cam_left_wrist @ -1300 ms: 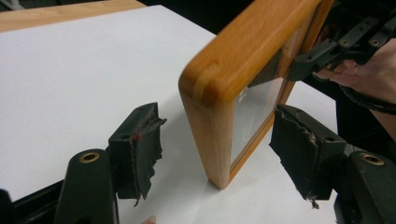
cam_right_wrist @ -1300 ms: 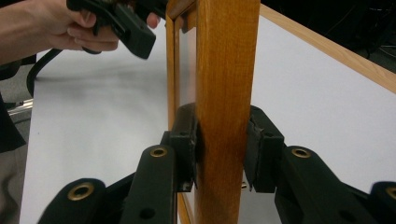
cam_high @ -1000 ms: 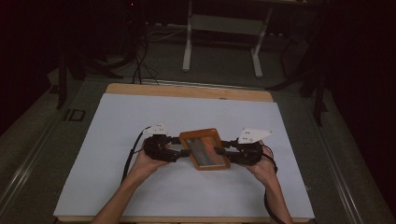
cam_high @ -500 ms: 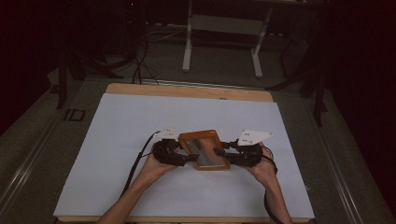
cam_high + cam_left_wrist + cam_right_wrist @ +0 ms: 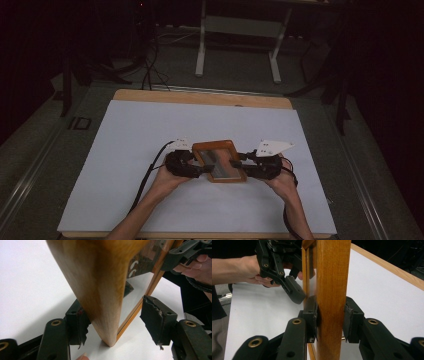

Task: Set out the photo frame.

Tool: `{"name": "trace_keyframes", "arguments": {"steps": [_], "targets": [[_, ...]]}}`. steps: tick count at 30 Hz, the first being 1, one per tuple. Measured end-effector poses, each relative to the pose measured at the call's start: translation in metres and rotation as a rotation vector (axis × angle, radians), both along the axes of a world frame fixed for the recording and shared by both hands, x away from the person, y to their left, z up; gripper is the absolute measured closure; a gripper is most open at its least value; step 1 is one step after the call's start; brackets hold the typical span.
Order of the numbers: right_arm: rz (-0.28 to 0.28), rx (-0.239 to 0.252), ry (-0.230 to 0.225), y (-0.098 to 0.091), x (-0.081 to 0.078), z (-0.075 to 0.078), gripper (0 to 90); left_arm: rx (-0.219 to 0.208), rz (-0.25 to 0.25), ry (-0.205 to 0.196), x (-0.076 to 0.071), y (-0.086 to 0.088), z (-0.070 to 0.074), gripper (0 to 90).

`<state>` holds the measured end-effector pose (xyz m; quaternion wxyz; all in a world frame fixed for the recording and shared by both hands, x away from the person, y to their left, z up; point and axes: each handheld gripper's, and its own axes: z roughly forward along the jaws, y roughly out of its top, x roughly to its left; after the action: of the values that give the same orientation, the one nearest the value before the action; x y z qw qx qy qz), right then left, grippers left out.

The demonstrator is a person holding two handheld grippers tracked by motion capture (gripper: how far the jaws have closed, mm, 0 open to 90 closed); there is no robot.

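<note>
Now a wooden frame (image 5: 220,161) with glass in it sits near the middle of the white table (image 5: 125,150), a bit toward the person's edge. The left gripper (image 5: 202,169) is at the frame's 9 o'clock side and the right gripper (image 5: 239,161) is at its 3 o'clock side.

From the left gripper view, the frame (image 5: 100,290) stands between the two jaws. The jaws are spread, and the right one is clear of the wood. The left one may touch it, but that is hard to tell.

From the right gripper view, both jaws press on the frame's (image 5: 333,290) wooden edge, pinching it. The left gripper (image 5: 294,291) and the hand (image 5: 249,272) holding it are at 10 o'clock, just beside the frame.
</note>
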<state>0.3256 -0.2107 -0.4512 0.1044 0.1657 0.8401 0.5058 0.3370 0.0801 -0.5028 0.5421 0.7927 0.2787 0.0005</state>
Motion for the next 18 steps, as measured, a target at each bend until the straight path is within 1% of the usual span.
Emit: {"name": "trace_keyframes", "arguments": {"steps": [4,7,10,12,13,15,18], "targets": [[0.006,-0.001,-0.001,-0.001,0.0,0.0,67.9,0.013,0.014,-0.014,-0.002,-0.001,0.0,48.1],[0.006,0.004,0.002,-0.004,0.001,-0.002,67.9,0.01,0.024,-0.009,-0.003,-0.002,0.001,49.5],[0.005,0.007,0.009,-0.007,0.002,-0.003,67.7,0.031,0.034,-0.029,-0.006,-0.005,0.003,50.4],[0.005,0.007,0.013,-0.008,0.003,-0.004,67.6,0.035,0.038,-0.035,-0.007,-0.007,0.004,50.9],[-0.002,0.005,0.02,-0.01,0.003,-0.005,66.7,0.036,0.037,-0.035,-0.008,-0.007,0.004,52.6],[-0.012,-0.006,0.018,-0.01,0.004,-0.005,65.6,0.039,0.038,-0.04,-0.009,-0.008,0.005,54.4],[-0.011,-0.005,0.022,-0.011,0.004,-0.005,65.5,0.041,0.037,-0.041,-0.009,-0.008,0.005,54.8]]}}
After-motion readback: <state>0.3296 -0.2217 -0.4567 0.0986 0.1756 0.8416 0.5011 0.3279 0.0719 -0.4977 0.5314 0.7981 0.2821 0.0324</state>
